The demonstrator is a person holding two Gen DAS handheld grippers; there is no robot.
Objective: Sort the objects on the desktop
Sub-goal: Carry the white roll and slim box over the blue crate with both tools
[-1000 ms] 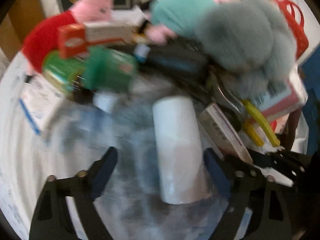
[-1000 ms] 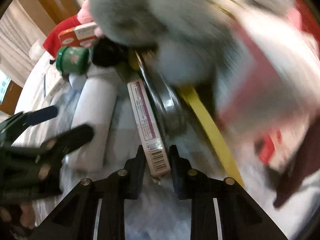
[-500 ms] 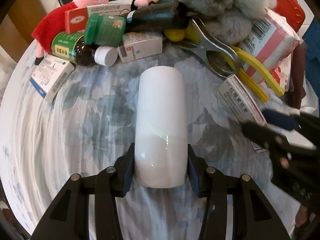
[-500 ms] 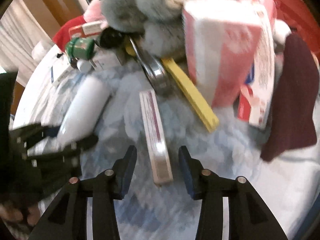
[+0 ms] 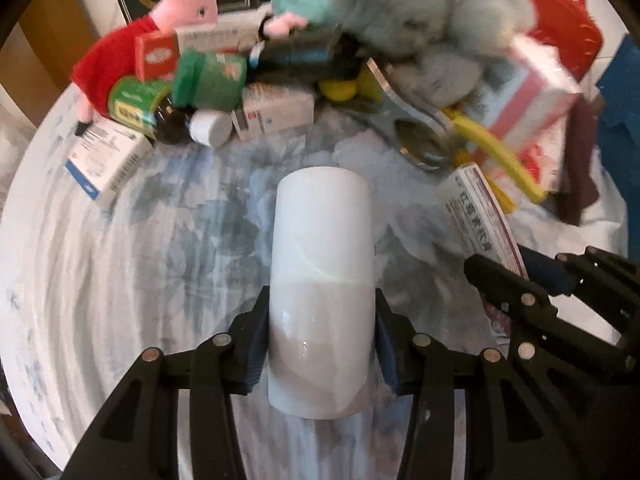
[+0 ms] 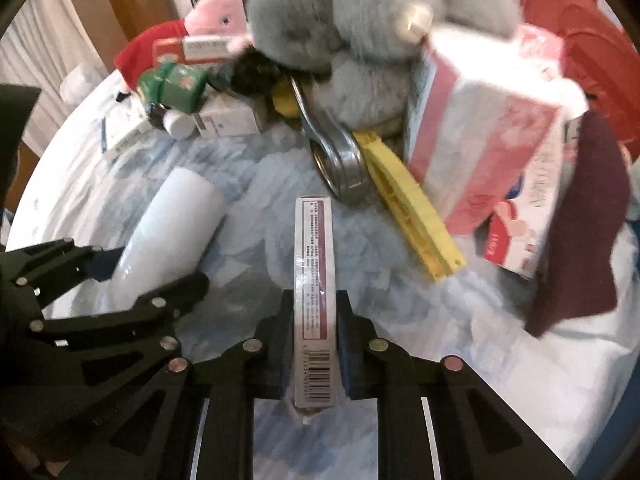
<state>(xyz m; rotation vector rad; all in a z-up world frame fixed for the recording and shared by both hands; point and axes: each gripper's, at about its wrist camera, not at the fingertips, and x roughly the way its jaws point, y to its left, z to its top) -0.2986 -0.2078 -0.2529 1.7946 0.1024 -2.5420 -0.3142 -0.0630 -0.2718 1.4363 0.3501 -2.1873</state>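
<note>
The white cylinder (image 5: 322, 280) is clamped at its near end by the left gripper (image 5: 320, 344), lying lengthwise on the pale blue patterned cloth (image 5: 180, 232) and pointing away toward the clutter. Just to its right, the long narrow medicine box (image 6: 315, 280) is pinched on both sides by the right gripper (image 6: 314, 344), barcode end nearest the camera. A bit further out, a yellow clip (image 6: 412, 208) and a shiny metal tool (image 6: 340, 160) are seen lying side by side, touching. Past those, a pink-and-white tissue pack (image 6: 480, 148) is propped up at a tilt, with a dark maroon cloth (image 6: 580, 232) to its right. At the far edge, a grey plush (image 6: 360, 20), a pink pig plush (image 5: 160, 32), a green-capped bottle (image 5: 208, 76) and 2 small cartons are piled together.
</note>
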